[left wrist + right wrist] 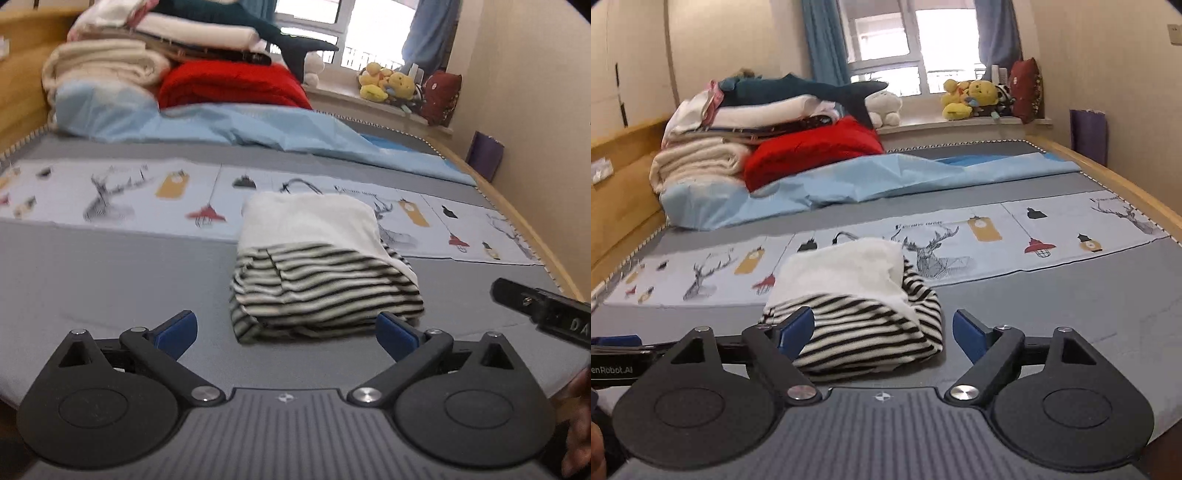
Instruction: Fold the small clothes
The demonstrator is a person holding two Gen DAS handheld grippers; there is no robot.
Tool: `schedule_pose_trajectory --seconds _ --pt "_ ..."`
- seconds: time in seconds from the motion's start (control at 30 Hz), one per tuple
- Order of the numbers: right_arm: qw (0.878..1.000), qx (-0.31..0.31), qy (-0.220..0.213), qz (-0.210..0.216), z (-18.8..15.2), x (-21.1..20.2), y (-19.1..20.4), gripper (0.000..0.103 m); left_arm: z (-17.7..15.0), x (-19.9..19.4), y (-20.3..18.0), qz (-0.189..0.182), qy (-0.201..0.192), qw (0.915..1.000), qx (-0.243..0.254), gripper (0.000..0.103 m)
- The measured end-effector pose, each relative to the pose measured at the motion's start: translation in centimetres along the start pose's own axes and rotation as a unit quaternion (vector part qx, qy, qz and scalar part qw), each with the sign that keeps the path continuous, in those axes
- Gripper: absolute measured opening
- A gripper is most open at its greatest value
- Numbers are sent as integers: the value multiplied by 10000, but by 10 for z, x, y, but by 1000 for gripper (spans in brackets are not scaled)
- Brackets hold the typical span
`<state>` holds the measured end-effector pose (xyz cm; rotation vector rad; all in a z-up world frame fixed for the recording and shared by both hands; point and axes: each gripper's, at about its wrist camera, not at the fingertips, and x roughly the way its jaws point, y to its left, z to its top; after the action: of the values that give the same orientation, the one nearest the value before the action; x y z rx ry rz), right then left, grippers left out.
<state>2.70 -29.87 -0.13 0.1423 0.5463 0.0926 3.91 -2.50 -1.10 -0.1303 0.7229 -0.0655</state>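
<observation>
A small garment, white on top with black-and-white stripes below [321, 273], lies folded in a compact bundle on the grey bed surface [110, 280]. My left gripper [286, 332] is open and empty, its blue pads just short of the bundle's near edge. In the right wrist view the same garment [857, 306] lies just ahead of my right gripper [884, 334], which is open and empty, its left pad [798, 328] in front of the striped edge. The right gripper's body shows at the left wrist view's right edge [543, 310].
A printed cloth with deer and lantern drawings [997, 240] lies across the bed behind the garment. Further back are a light blue sheet [849, 184], a red quilt [812, 151], stacked blankets with a shark plush [746, 122], and soft toys on the windowsill [975, 98]. The wooden bed rail [1126, 181] runs along the right.
</observation>
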Motion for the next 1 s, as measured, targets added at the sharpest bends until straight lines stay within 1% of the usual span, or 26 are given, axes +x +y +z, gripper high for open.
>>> schedule_pose_trajectory --seconds 0.07,0.17,0.27,0.37,0.5,0.67,0.83,1.0 --pt "9998 -158 107 10 -3 2 8 85 -2 3 0 181 91 9998 50 103" --pt "9988 -457 189 34 -6 4 18 88 -1 4 4 99 64 9999 -23 103" --pt "9978 -615 243 6 -8 8 25 88 -3 8 1 132 138 9998 5 103" --pt "9975 -617 335 -13 -13 12 28 89 -7 11 -7 123 182 9995 206 103" --pt "9968 -661 456 30 -16 16 33 89 -10 12 -15 168 120 9989 424 103" --pt "9959 -741 512 49 -17 18 36 89 -9 15 -9 118 175 9995 238 103" --pt "9957 -753 531 27 -17 19 36 89 -10 18 -11 85 241 9994 227 103" --pt "9965 -611 571 10 -15 21 32 89 -11 18 -14 73 231 9993 268 103"
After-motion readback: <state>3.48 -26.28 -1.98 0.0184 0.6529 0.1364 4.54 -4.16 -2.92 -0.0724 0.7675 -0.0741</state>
